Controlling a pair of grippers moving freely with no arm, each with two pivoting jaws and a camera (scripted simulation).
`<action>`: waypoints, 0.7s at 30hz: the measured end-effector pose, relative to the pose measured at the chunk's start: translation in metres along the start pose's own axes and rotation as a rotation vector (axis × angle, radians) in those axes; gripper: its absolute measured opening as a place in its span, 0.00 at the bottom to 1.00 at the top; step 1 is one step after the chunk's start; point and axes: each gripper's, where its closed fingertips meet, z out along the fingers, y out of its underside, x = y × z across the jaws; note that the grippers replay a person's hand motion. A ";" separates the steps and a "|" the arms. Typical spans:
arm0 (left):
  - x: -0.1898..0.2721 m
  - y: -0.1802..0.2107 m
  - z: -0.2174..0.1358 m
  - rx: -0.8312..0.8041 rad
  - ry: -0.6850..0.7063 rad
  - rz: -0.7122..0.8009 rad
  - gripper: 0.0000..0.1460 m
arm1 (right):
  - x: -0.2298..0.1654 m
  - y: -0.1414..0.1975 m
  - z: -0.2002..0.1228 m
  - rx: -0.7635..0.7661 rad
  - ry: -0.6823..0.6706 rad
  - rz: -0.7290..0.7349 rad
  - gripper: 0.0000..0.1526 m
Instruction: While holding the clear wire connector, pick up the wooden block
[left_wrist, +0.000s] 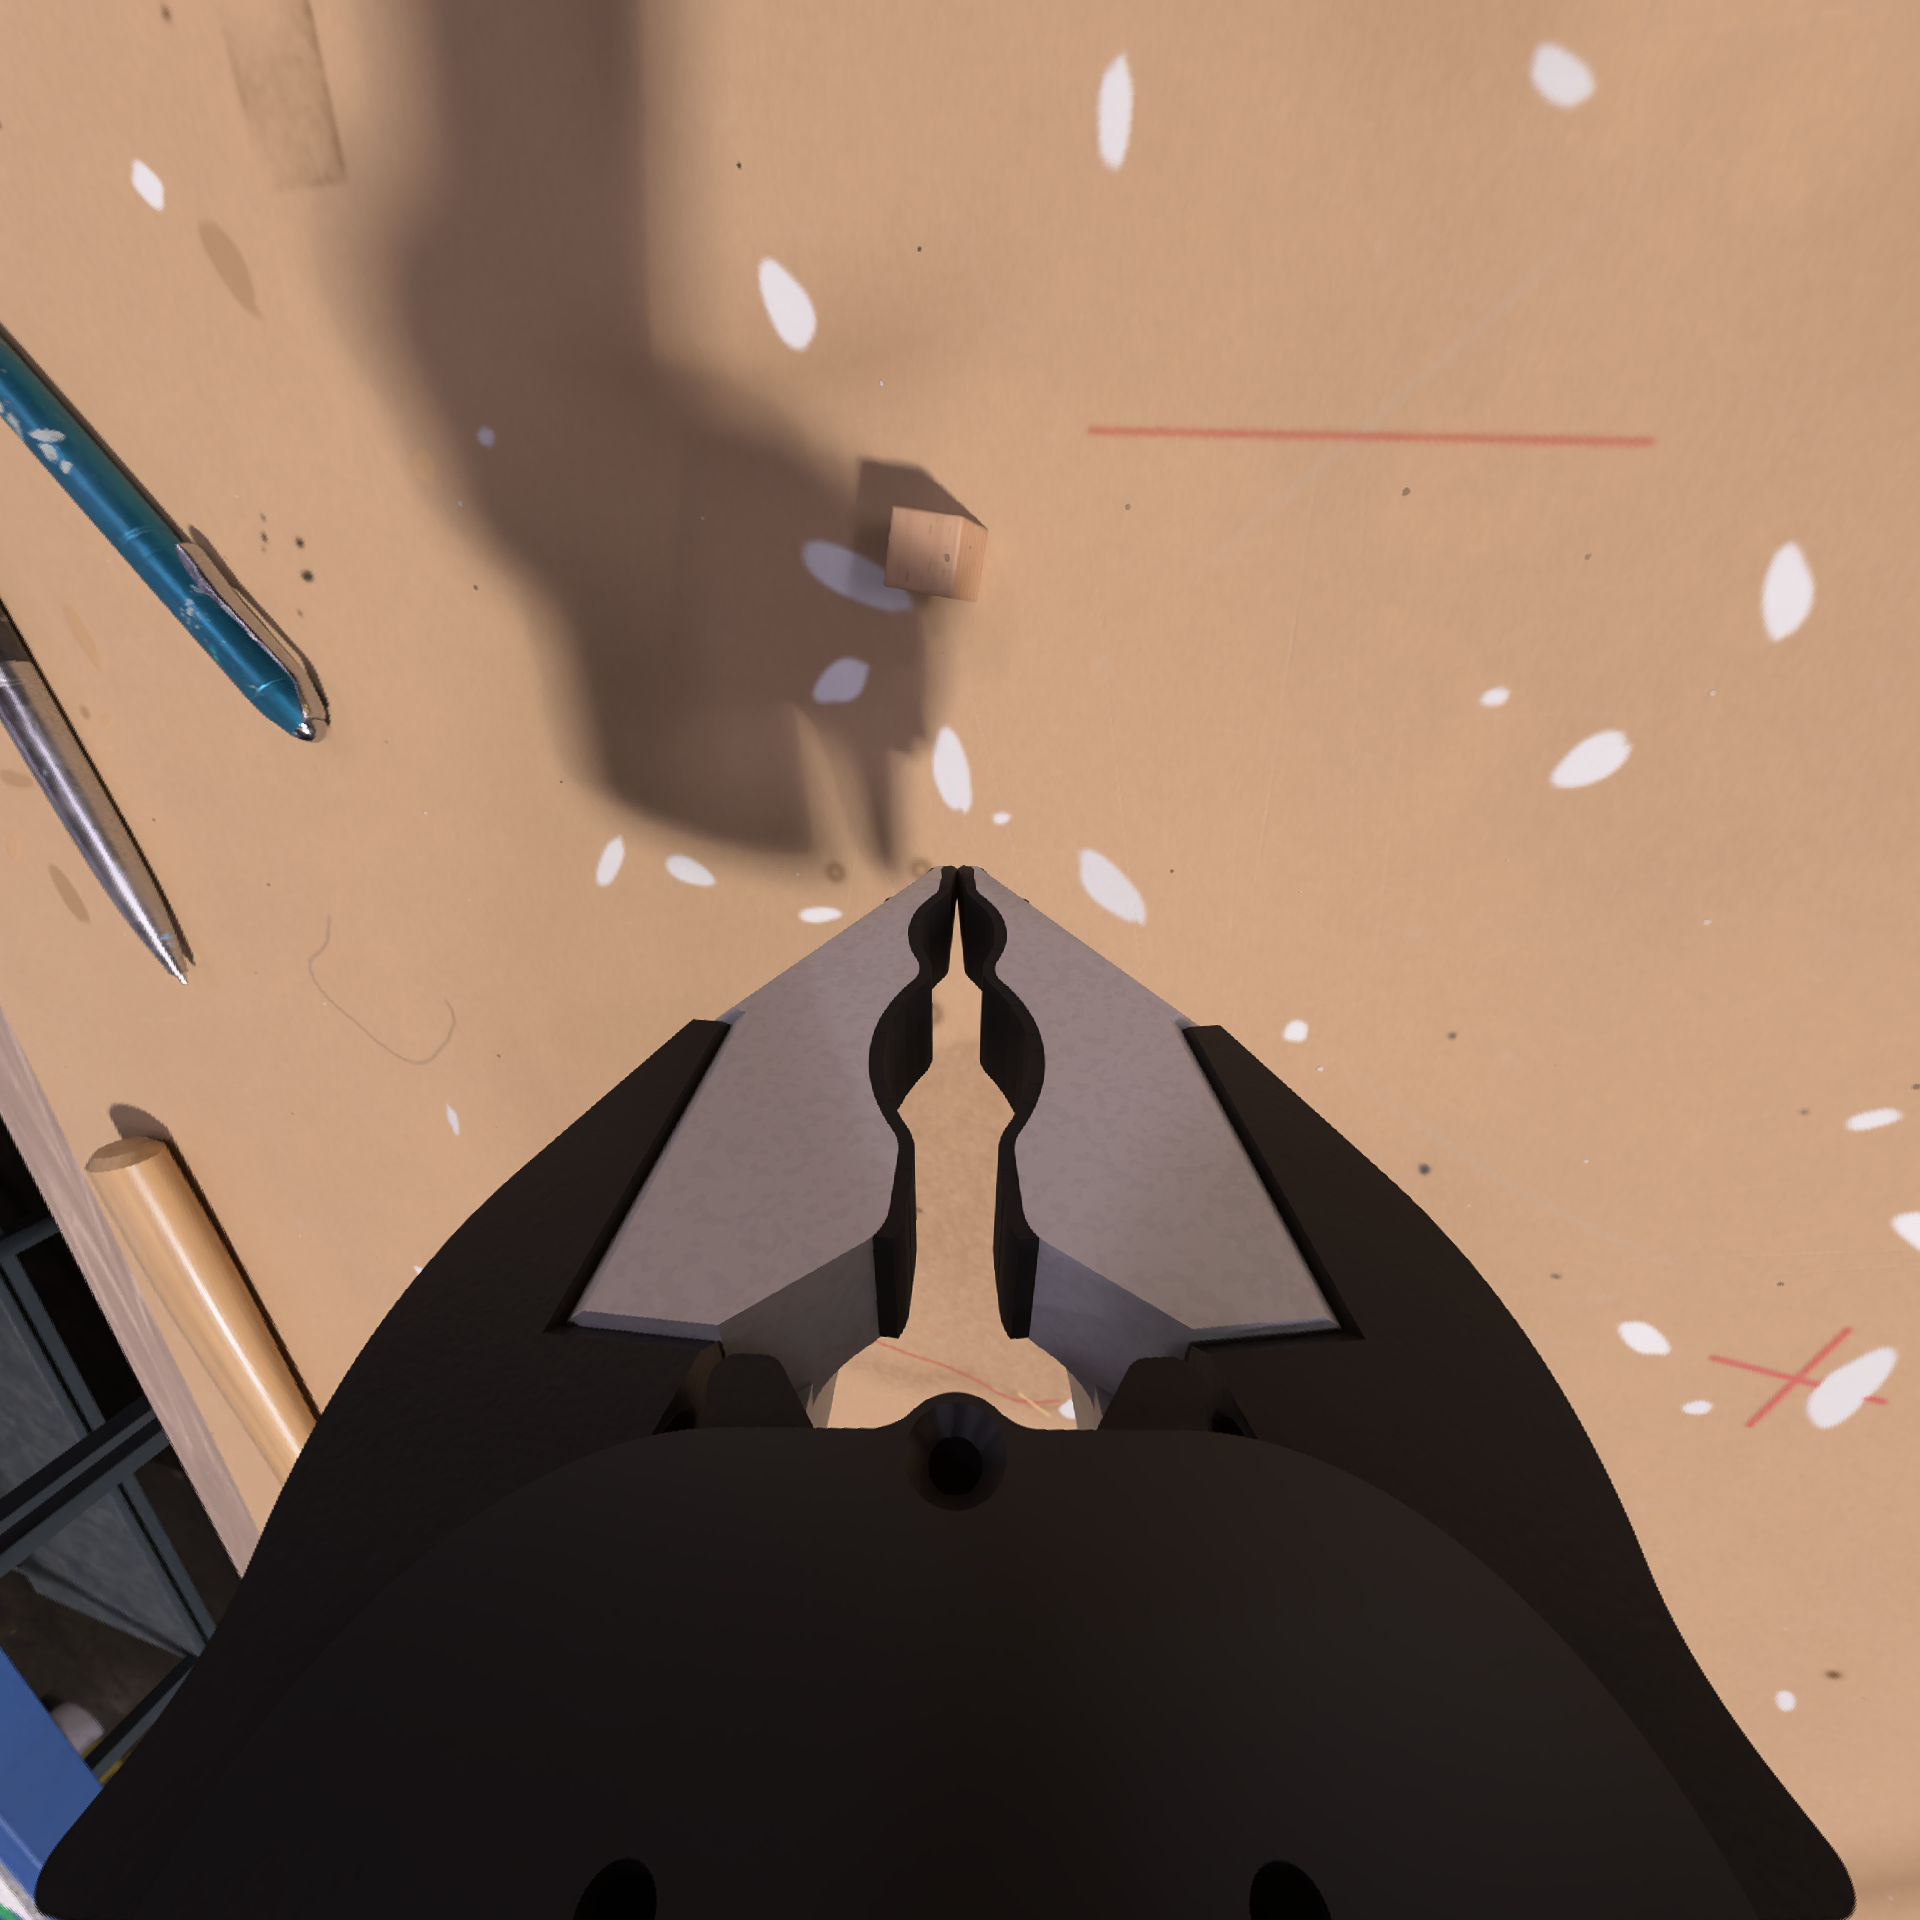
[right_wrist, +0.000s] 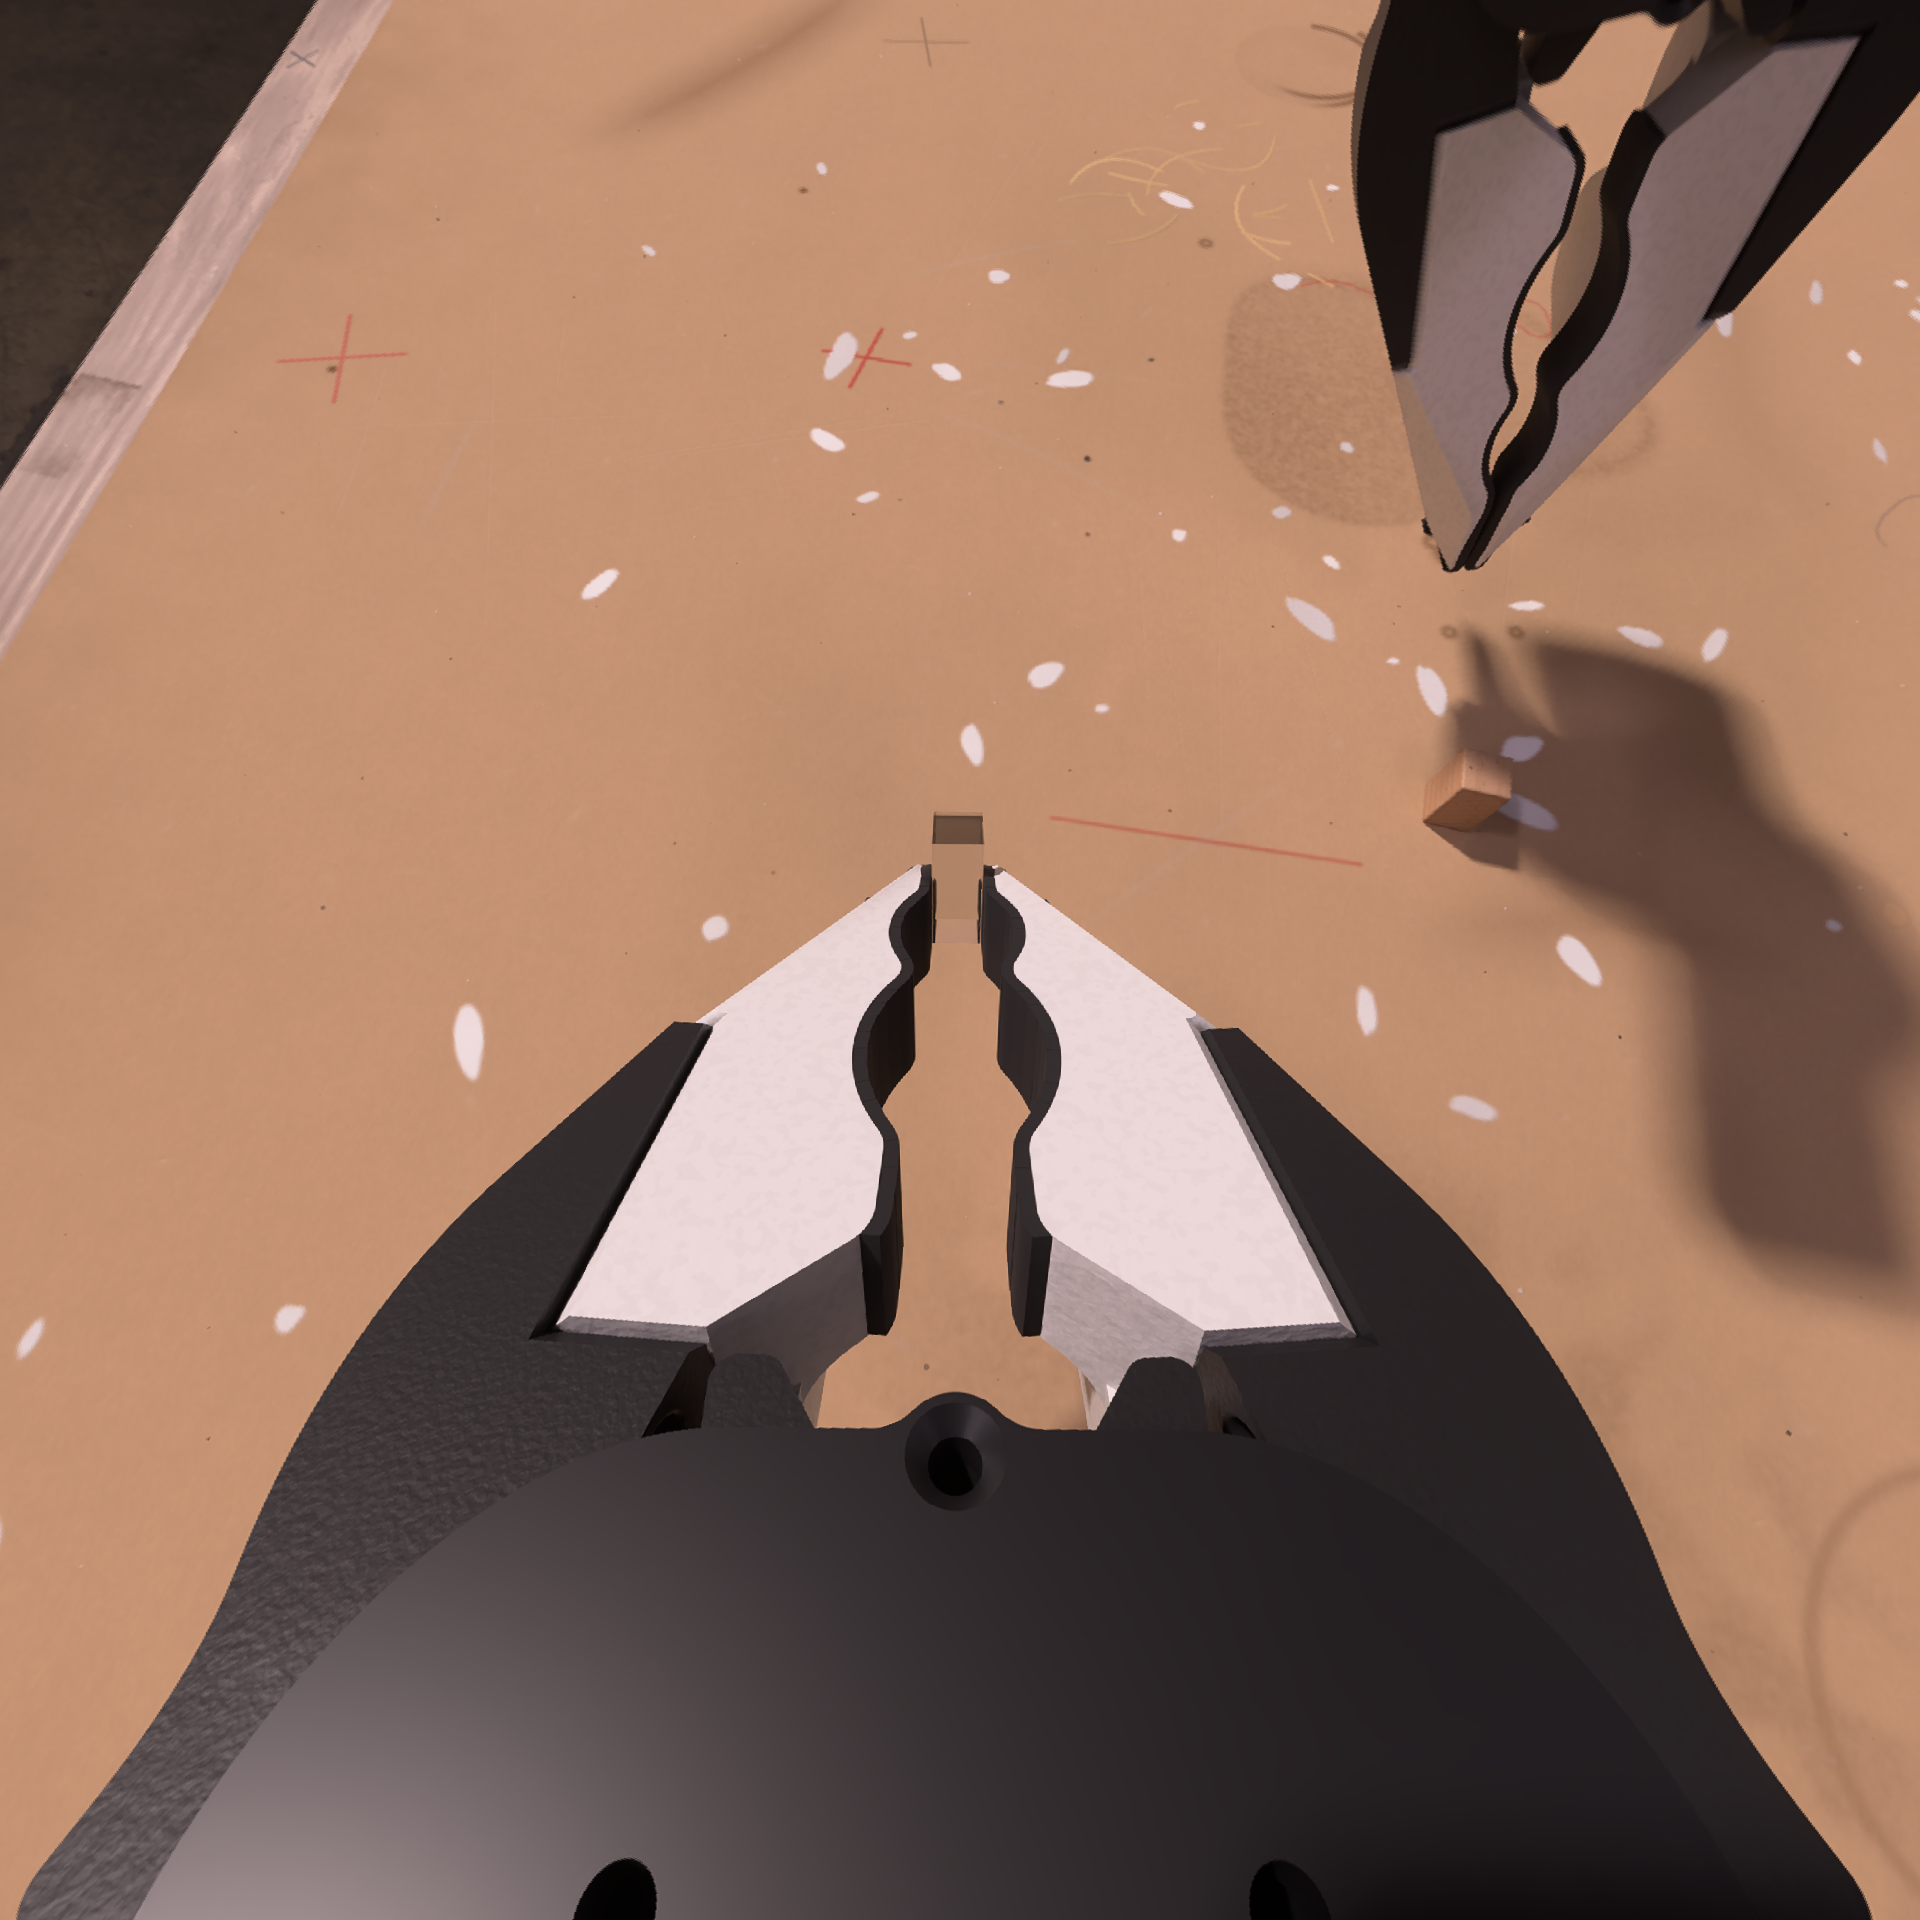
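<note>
The wooden block (left_wrist: 933, 553) is a small pale cube lying on the tan tabletop, ahead of my left gripper (left_wrist: 956, 873) and apart from it. The left gripper is shut and empty, hovering above the table. In the right wrist view the block (right_wrist: 1467, 792) lies to the right, with the left gripper (right_wrist: 1465, 566) hanging above and just beyond it. My right gripper (right_wrist: 957, 883) is shut on the clear wire connector (right_wrist: 957, 831), a small see-through piece sticking out past the fingertips.
A teal pen (left_wrist: 156, 540), a silver pen (left_wrist: 83, 810) and a wooden dowel (left_wrist: 197, 1288) lie at the left near the table edge (left_wrist: 62, 1195). The edge also shows at the upper left in the right wrist view (right_wrist: 156, 291). White flecks and red marks dot the tabletop.
</note>
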 end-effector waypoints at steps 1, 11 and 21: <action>0.000 0.000 -0.001 0.007 0.000 0.000 0.00 | 0.000 0.000 0.000 -0.001 0.000 0.002 0.05; -0.018 -0.012 0.024 0.028 0.007 0.063 0.27 | 0.003 0.003 -0.001 0.001 0.002 0.009 0.05; -0.021 -0.024 0.034 0.025 0.121 0.086 0.15 | 0.001 0.004 -0.001 -0.004 -0.007 -0.003 0.05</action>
